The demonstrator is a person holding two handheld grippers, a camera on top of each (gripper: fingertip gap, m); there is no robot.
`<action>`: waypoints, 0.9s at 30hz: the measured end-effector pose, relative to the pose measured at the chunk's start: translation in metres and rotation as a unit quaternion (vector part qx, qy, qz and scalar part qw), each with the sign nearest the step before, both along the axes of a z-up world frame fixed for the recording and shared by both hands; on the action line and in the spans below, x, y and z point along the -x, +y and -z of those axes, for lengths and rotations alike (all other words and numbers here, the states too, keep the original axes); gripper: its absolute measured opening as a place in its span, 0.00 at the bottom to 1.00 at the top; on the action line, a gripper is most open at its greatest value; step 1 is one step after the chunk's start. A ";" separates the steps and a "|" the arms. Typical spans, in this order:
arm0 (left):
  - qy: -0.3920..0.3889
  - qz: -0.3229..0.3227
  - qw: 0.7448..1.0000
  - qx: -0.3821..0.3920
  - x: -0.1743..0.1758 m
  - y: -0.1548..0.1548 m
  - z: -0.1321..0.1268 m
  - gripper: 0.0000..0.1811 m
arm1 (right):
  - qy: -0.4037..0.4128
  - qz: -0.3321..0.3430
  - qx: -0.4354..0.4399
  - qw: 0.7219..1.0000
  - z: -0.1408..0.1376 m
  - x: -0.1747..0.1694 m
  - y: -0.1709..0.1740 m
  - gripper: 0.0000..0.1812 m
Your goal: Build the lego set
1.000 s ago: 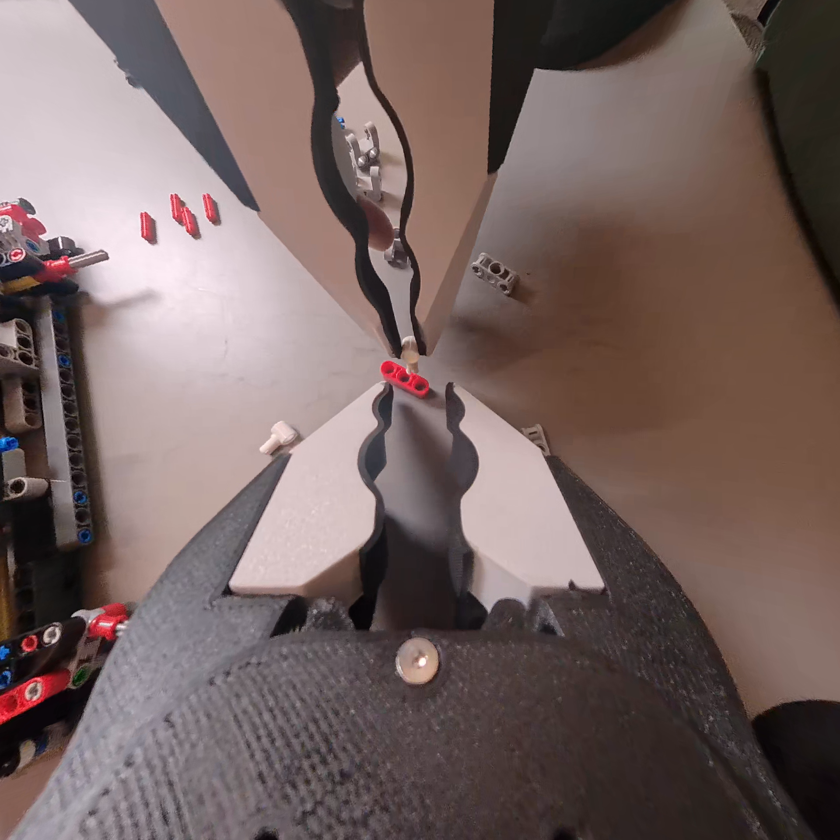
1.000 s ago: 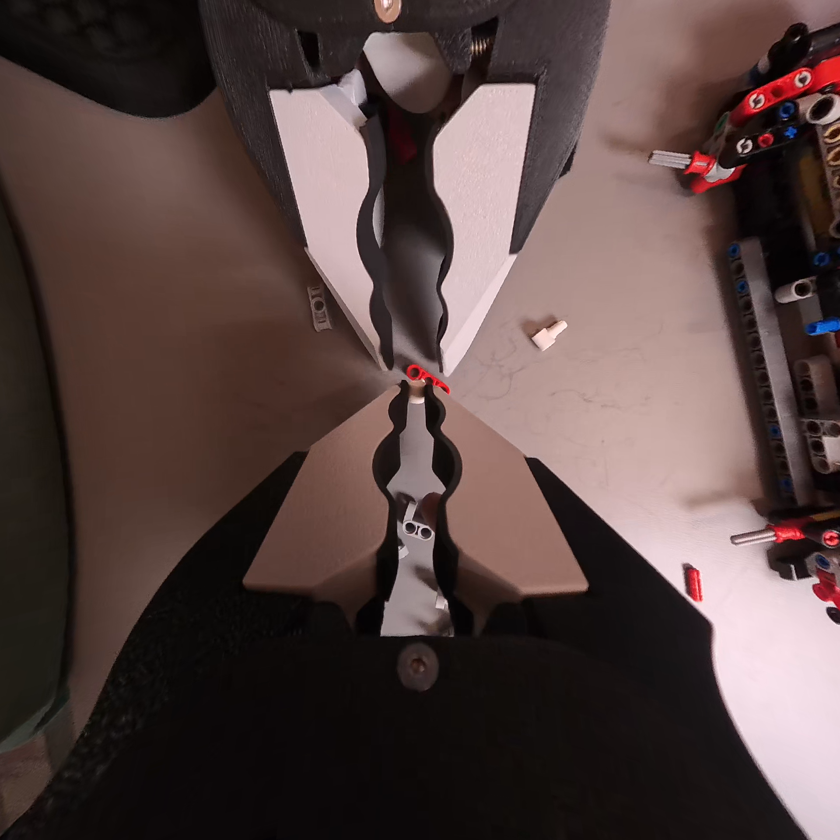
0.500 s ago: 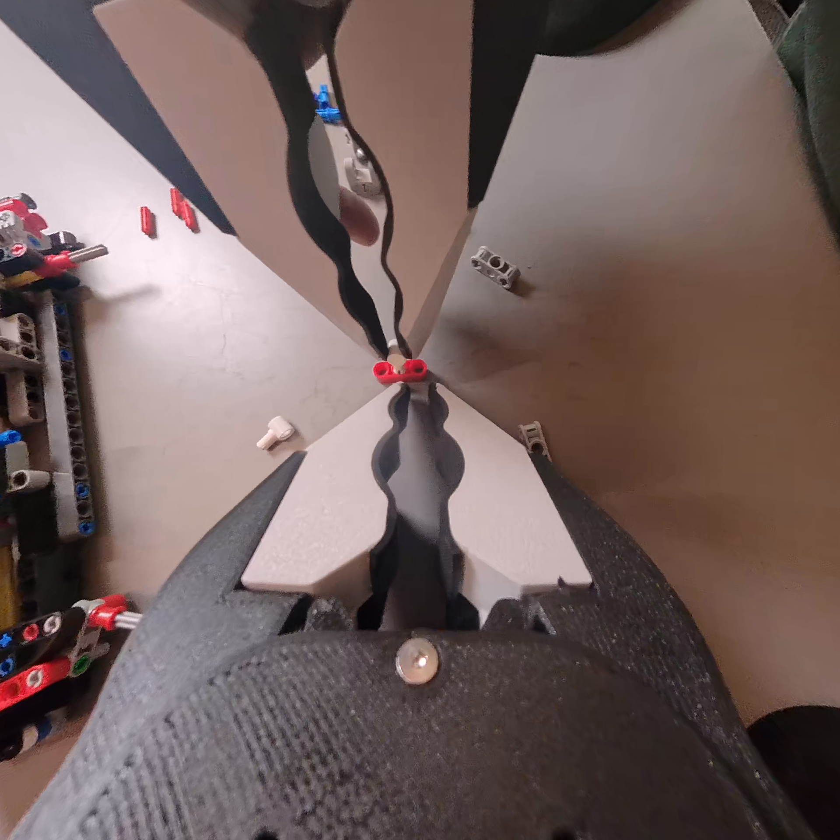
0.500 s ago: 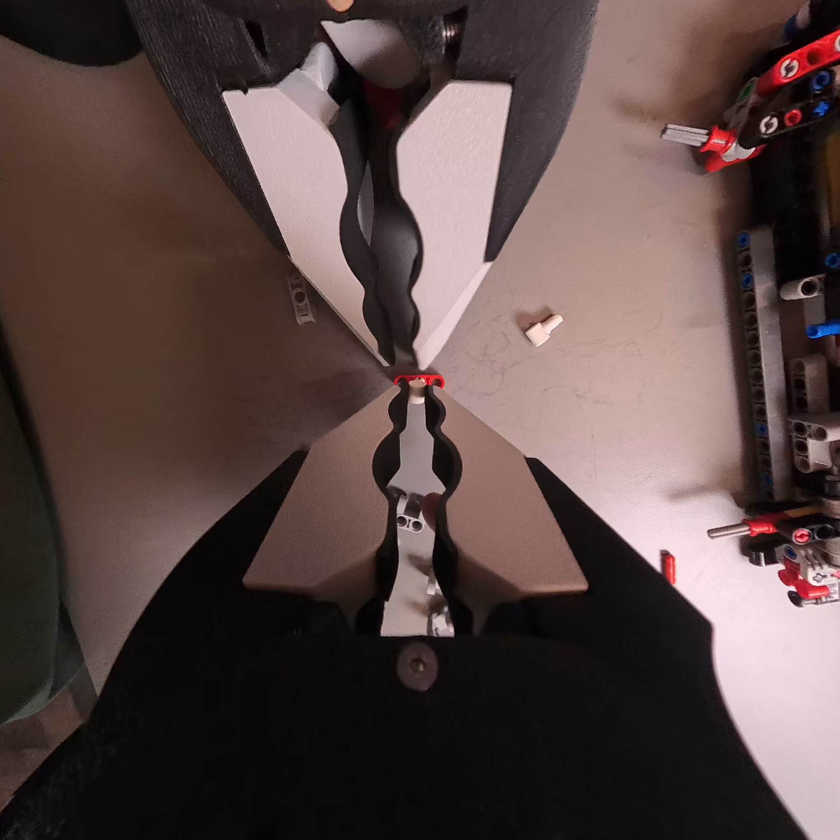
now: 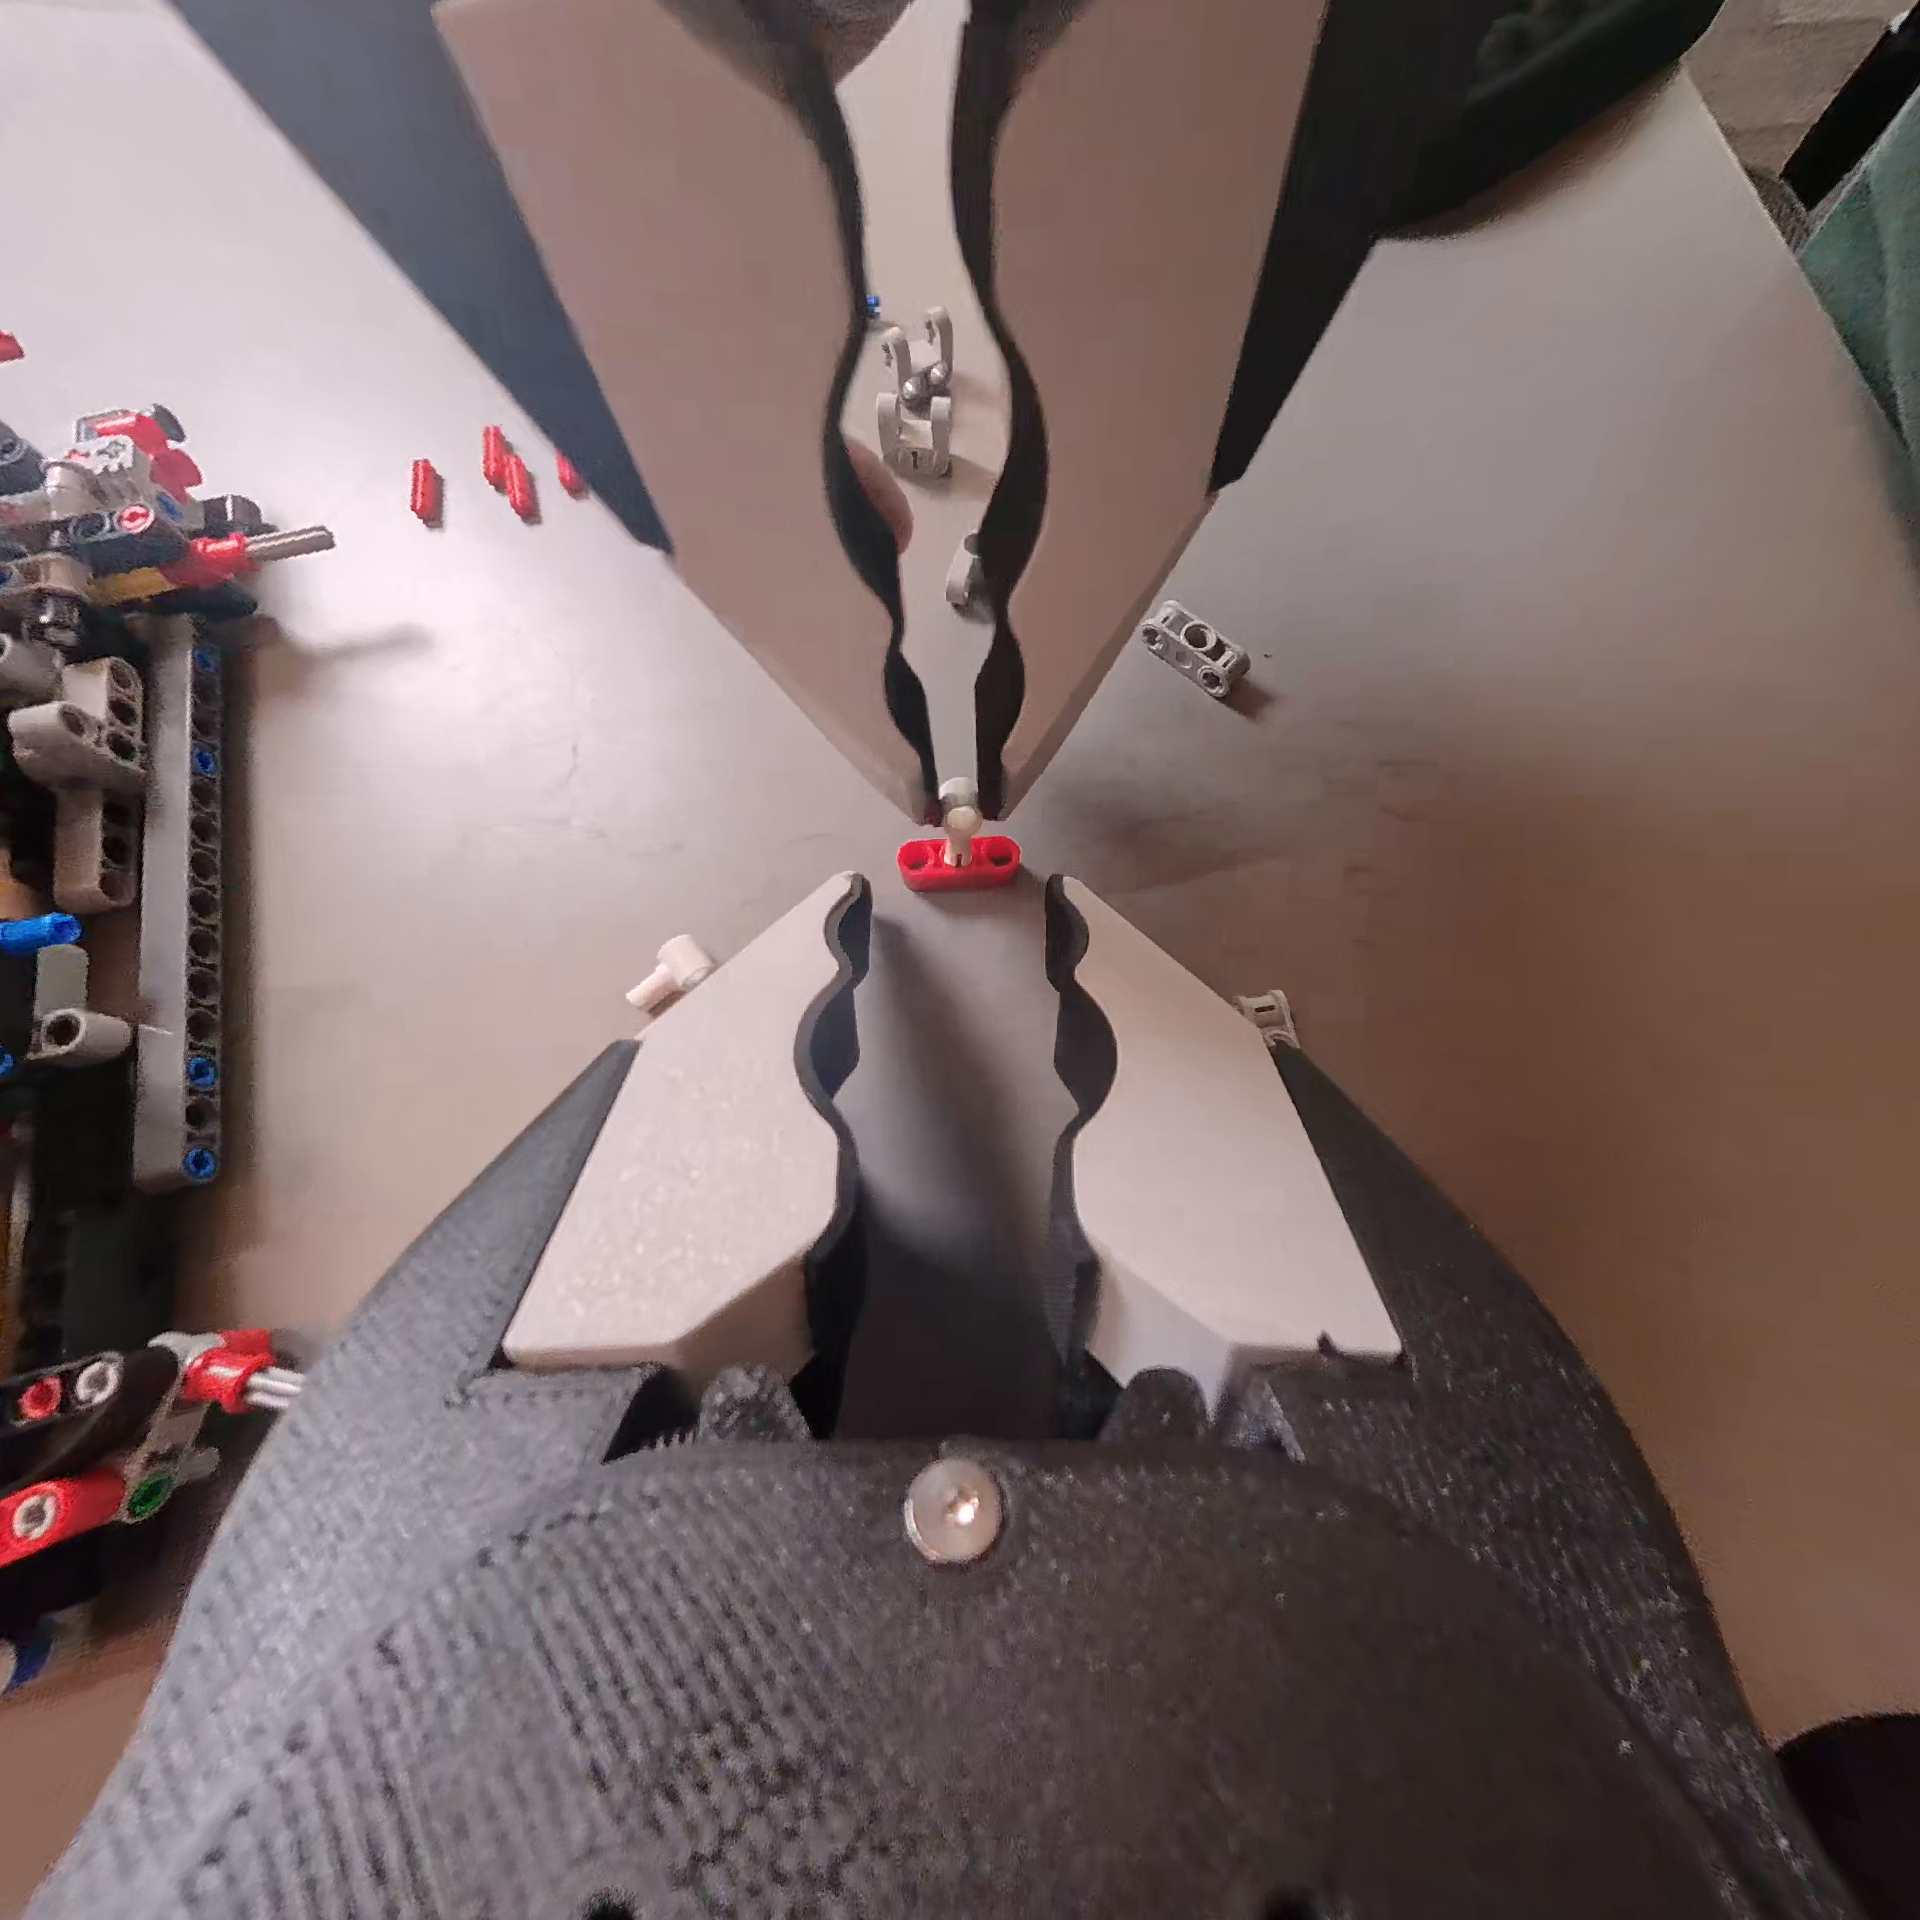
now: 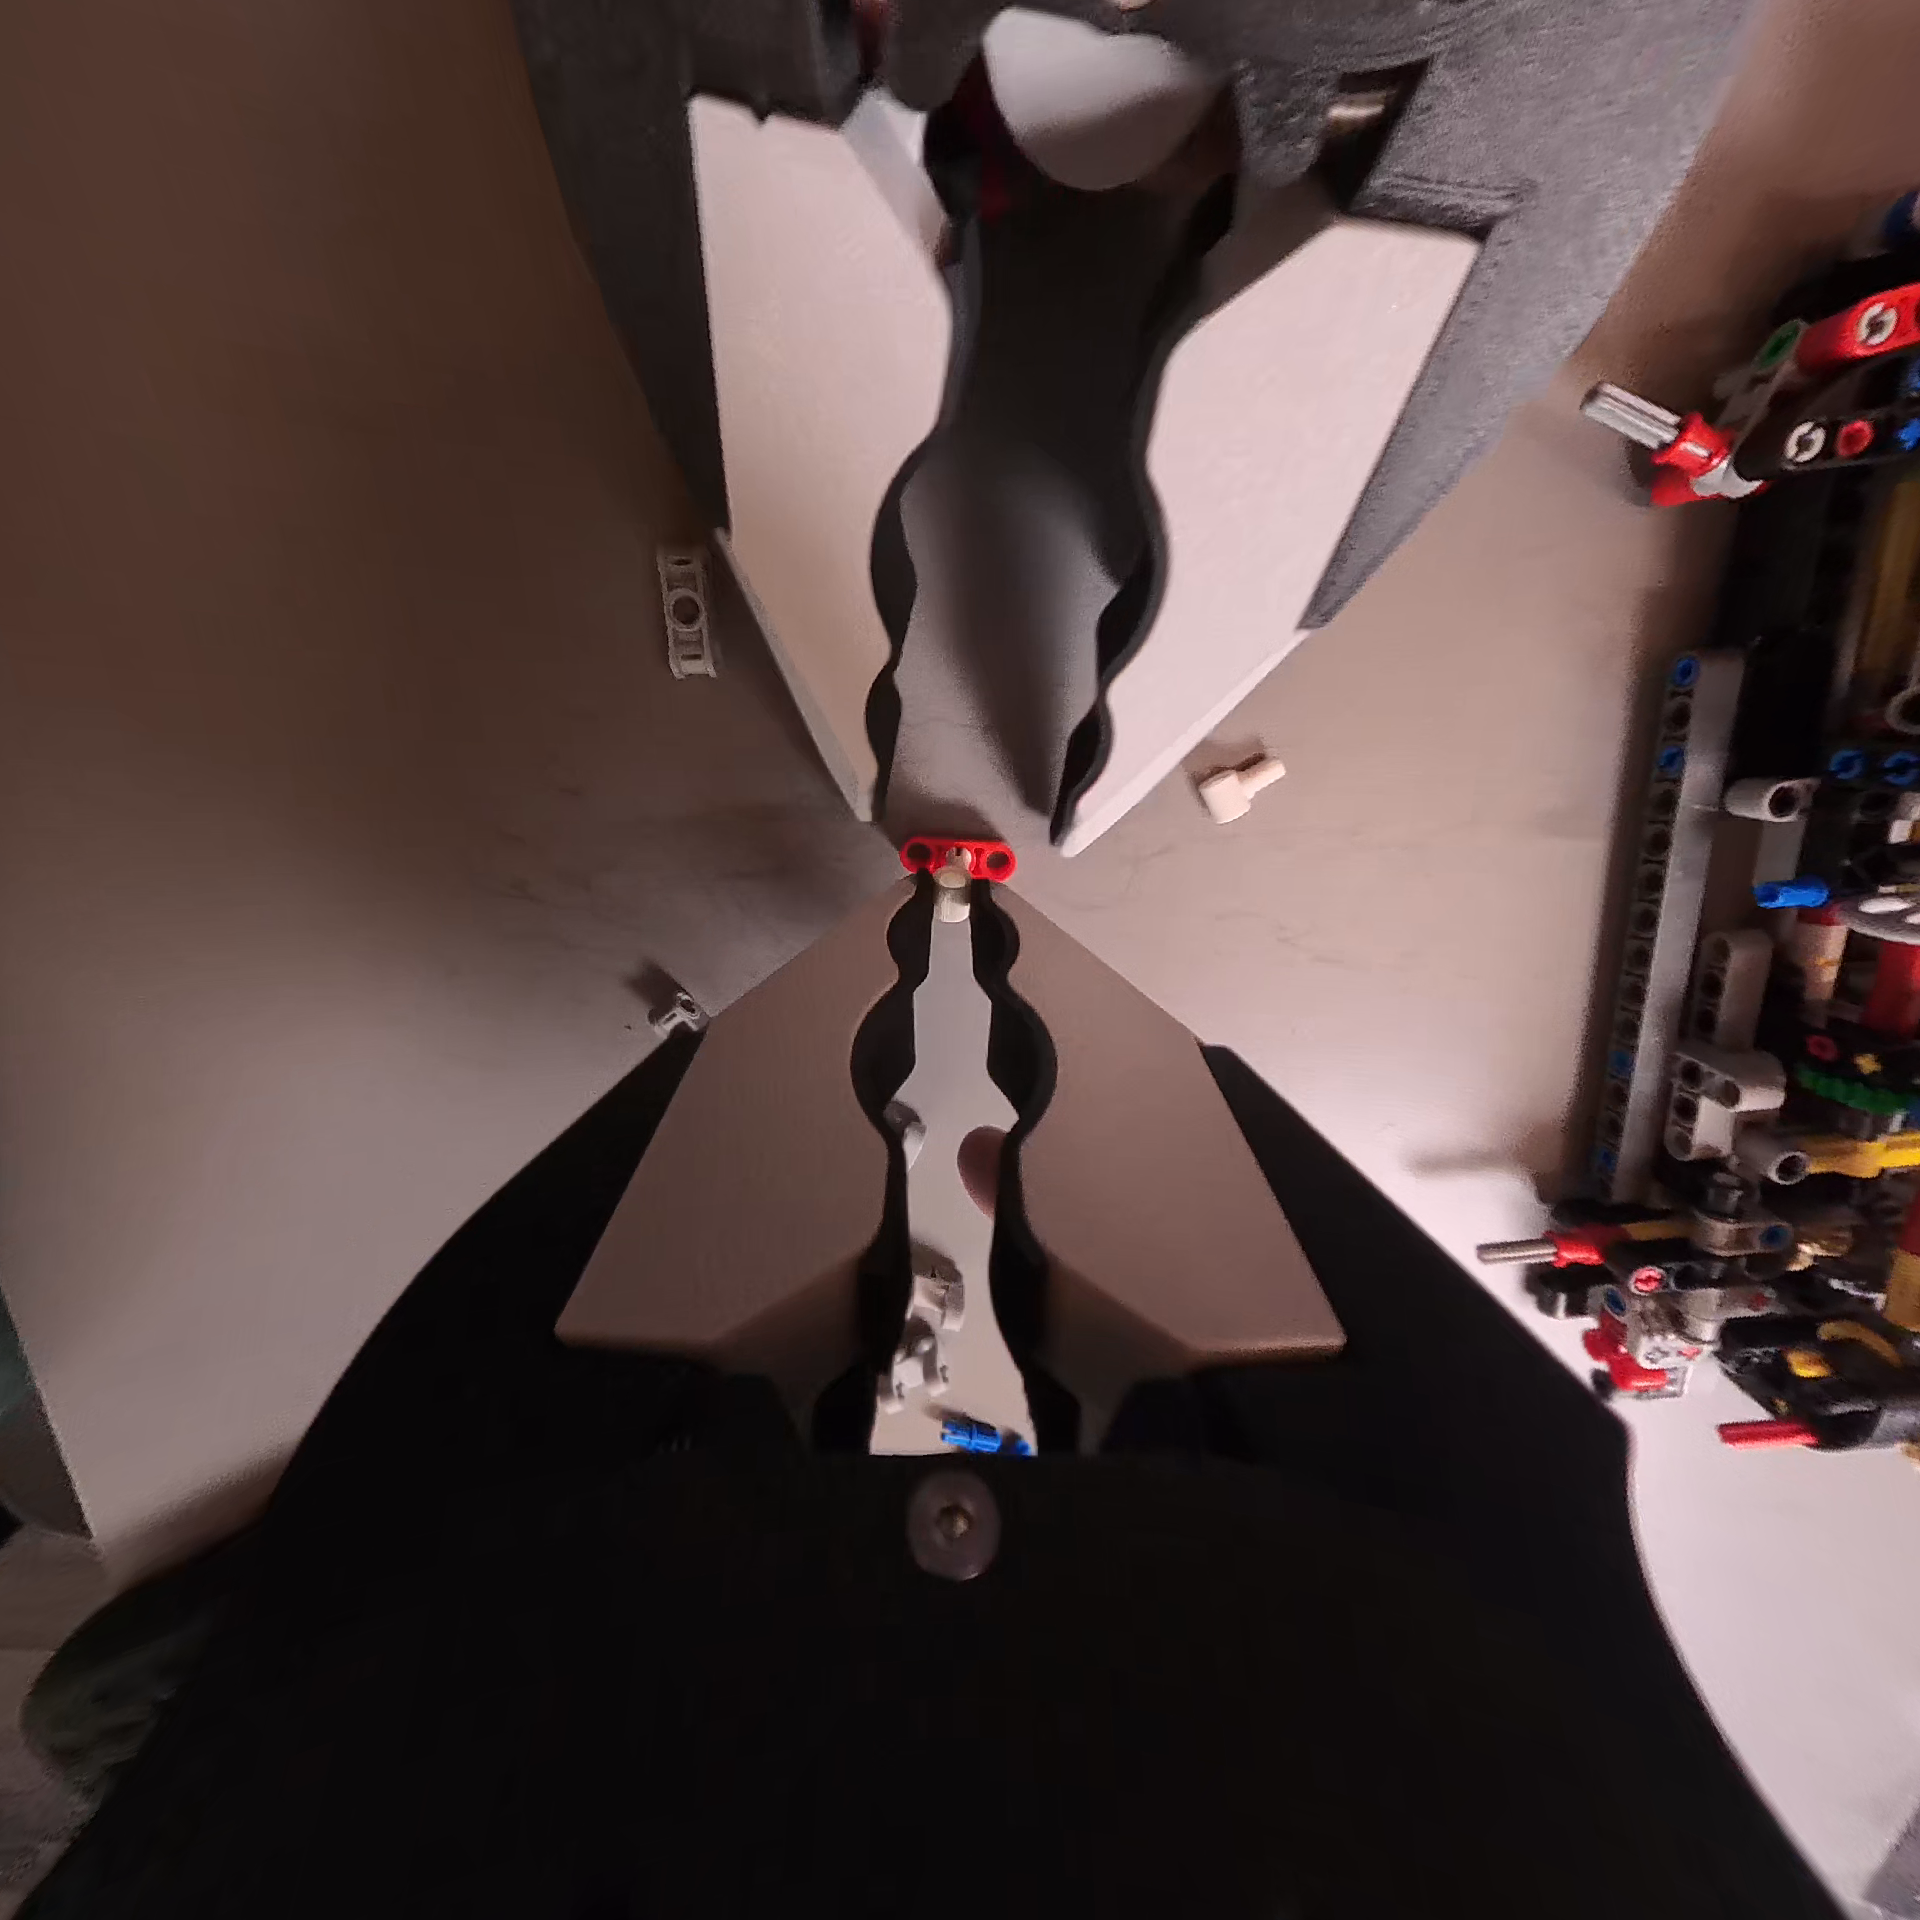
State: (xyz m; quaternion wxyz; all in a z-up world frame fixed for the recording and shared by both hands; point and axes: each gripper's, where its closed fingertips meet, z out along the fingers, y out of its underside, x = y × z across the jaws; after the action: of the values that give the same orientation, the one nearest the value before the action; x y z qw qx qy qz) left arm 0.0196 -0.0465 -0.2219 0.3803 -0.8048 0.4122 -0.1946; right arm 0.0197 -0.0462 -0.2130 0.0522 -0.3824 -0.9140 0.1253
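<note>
Two claws meet over a pale desk. Right claw pinches a tan pin seemingly plugged into the red beam, lying crosswise; left claw gapes, released.

A hobby or lab workspace, judging by a plain pale tabletop strewn with loose Lego parts, red pins and a half-built model along one edge.
</note>
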 end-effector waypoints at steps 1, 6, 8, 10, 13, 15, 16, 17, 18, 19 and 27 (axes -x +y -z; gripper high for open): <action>-0.003 -0.004 1.000 0.003 0.002 0.001 0.000 0.19 | 0.001 -0.006 -0.006 1.000 0.000 0.000 0.000 0.03; -0.022 -0.002 1.000 0.004 0.003 0.000 -0.004 0.19 | -0.006 -0.020 -0.020 1.000 -0.002 0.002 -0.001 0.03; -0.025 0.000 1.000 0.007 0.005 -0.002 -0.005 0.18 | -0.010 -0.019 -0.029 0.999 -0.003 0.004 0.002 0.03; -0.027 -0.006 0.999 0.015 0.012 -0.003 -0.006 0.18 | -0.016 -0.025 -0.041 0.999 -0.001 0.003 0.004 0.03; -0.042 -0.030 0.999 0.010 0.029 -0.002 -0.019 0.18 | -0.027 -0.030 -0.045 0.998 -0.001 0.003 0.001 0.03; -0.049 -0.050 0.997 -0.010 0.041 -0.002 -0.030 0.18 | -0.036 -0.032 -0.046 0.998 -0.001 0.002 0.000 0.03; -0.053 -0.059 0.997 -0.017 0.046 -0.002 -0.034 0.18 | -0.041 -0.031 -0.044 0.998 -0.001 0.001 -0.001 0.03; -0.057 -0.066 0.996 -0.024 0.050 -0.003 -0.036 0.18 | -0.044 -0.029 -0.044 0.998 -0.001 0.001 -0.002 0.03; -0.060 -0.071 0.995 -0.028 0.052 -0.004 -0.038 0.17 | -0.047 -0.028 -0.045 0.997 -0.001 0.001 -0.002 0.03; -0.062 -0.075 0.995 -0.029 0.054 -0.005 -0.037 0.17 | -0.050 -0.028 -0.045 0.997 -0.001 0.001 -0.002 0.03; -0.053 -0.078 0.995 -0.018 0.056 -0.008 -0.026 0.18 | -0.067 -0.025 -0.032 0.997 -0.002 -0.001 -0.009 0.03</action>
State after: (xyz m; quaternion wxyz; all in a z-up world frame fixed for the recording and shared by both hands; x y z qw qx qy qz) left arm -0.0364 -0.0542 -0.1960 0.4298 -0.8162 0.3308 -0.1990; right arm 0.0208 -0.0549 -0.2111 0.0001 -0.3655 -0.9281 0.0715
